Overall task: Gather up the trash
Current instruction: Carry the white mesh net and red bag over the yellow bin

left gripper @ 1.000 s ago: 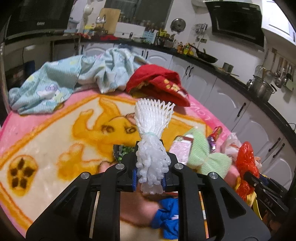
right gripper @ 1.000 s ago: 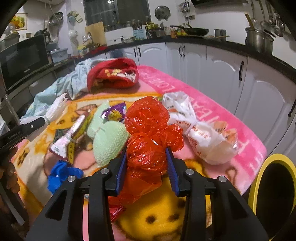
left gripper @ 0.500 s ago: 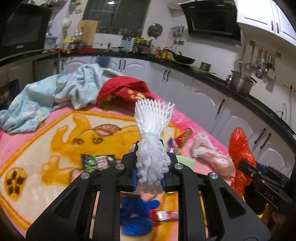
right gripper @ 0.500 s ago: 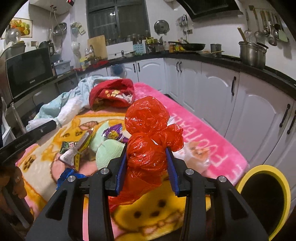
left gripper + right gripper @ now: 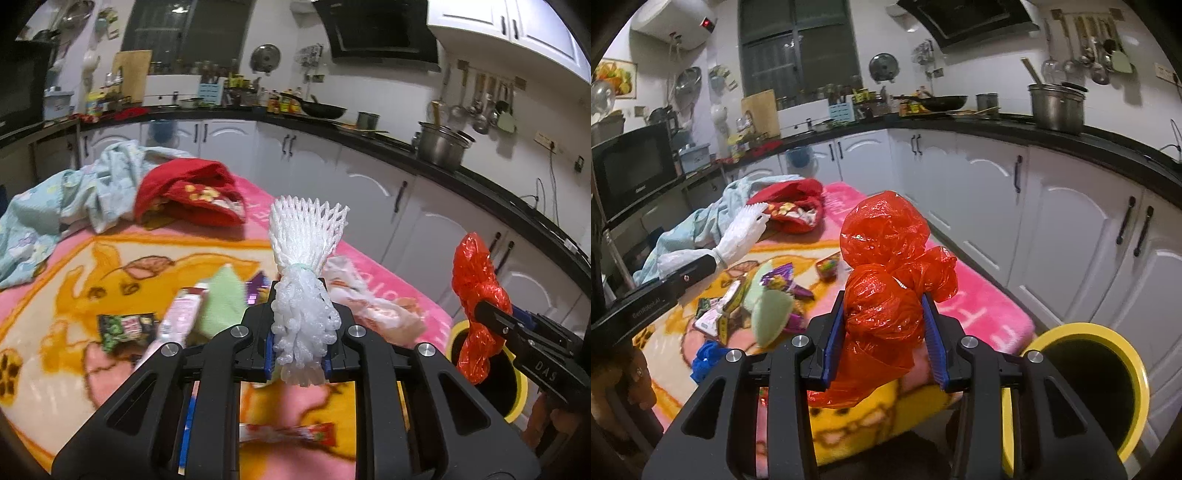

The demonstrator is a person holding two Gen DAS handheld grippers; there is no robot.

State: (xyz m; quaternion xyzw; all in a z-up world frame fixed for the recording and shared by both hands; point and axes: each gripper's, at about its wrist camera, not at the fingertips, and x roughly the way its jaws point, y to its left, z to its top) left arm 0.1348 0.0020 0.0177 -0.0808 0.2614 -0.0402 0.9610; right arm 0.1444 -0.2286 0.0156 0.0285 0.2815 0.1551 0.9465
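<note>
Both grippers hold trash above the blanket.
The left gripper jaws pinch a white foam net; the right gripper jaws pinch a red plastic bag, beside the yellow bin.

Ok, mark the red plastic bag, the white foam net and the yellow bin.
red plastic bag [image 5: 882,295], right wrist view, bunched middle between the pads.
white foam net [image 5: 301,317], left wrist view, gathered lower bundle.
yellow bin [image 5: 1137,365], right wrist view, rim's right edge.

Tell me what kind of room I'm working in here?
A home kitchen, most likely: white cabinets under a dark counter, a steel pot and wok by a range hood, a microwave, and a blanket-covered table holding the trash.
</note>
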